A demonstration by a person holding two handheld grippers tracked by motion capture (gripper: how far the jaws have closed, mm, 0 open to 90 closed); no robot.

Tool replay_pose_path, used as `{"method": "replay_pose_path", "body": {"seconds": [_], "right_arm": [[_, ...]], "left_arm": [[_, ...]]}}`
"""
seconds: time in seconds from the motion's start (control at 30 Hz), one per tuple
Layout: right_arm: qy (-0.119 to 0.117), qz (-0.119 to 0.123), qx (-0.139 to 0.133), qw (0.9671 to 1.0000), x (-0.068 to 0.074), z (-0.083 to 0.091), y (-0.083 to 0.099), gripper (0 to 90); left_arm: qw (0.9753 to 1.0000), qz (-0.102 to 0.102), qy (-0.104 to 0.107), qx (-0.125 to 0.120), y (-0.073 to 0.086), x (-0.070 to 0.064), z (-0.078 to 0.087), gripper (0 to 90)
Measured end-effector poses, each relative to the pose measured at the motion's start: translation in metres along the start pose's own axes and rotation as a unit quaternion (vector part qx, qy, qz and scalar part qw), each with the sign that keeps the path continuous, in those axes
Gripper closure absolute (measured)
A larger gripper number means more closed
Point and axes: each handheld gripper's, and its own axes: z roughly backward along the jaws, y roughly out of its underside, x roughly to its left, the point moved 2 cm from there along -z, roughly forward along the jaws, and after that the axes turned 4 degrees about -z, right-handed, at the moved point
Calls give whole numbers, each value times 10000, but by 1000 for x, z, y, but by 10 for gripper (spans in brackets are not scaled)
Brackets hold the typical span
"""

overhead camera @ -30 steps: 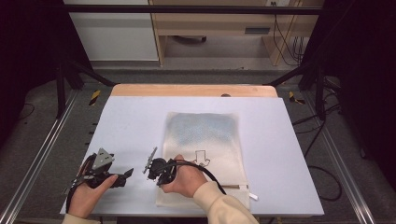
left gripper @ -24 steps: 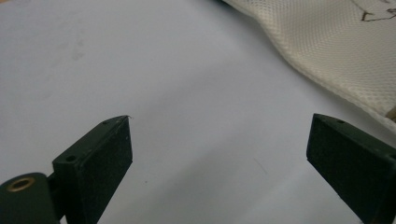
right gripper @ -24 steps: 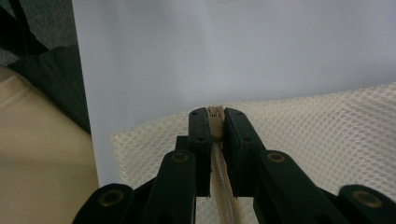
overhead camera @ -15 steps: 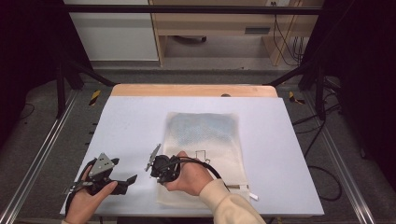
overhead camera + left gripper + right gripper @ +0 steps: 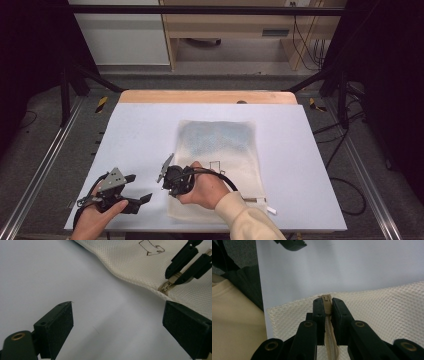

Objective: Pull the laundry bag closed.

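- The mesh bag (image 5: 220,165) lies flat on the white table (image 5: 140,135), right of centre in the high view; its long axis runs from the lower edge of the frame up toward the top, with the zipper end nearest the person.
- The right gripper (image 5: 326,305) has its jaws clamped on the zipper pull (image 5: 326,298) at the bag's lower left corner; in the left gripper view that gripper sits at upper right, pinching the zipper track (image 5: 167,285).
- The left gripper (image 5: 135,192) hovers over bare table in the lower left of the high view, jaws spread wide and holding nothing.
- The step in hand appears to be working the zipper along the bag's near edge.
- The next move likely calls for the left gripper to pin the mesh beside the track, so the fabric does not drag.
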Motion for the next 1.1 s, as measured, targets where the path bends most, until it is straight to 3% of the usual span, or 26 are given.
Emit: {"method": "replay_pose_path", "body": {"seconds": [0.1,0.23,0.27,0.33,0.4,0.67,0.77,0.83,0.93,1.1], "right_arm": [[4,22,-37,10000,-1,0,1,818],[0,58,-33,10000,-1,-1,1,817],[-4,38,-32,10000,-1,-1,1,818],[-16,41,-40,10000,0,-2,2,817],[-10,47,-39,10000,0,-2,1,817],[11,49,-94,9999,0,0,2,817],[-11,55,-112,9999,-1,0,3,817],[11,48,-115,9999,0,-1,4,817],[9,55,-131,9999,0,-2,4,817],[25,42,-140,9999,-1,0,4,817]], "left_arm": [[10000,-63,44,1,-3,-2,-1,95],[9998,55,191,-30,-5,-7,-7,96],[9984,55,535,-186,-7,-10,-13,95],[9976,42,660,-223,-9,-13,-16,95],[9980,37,617,-152,-12,-17,-20,87],[9967,-66,798,-142,-23,-30,-34,118],[9960,-94,862,-198,-27,-32,-39,141],[9956,-4,898,-274,-29,-33,-42,155],[9958,-40,855,-329,-32,-32,-44,187],[9957,-65,898,-236,-32,-33,-50,201]]}}
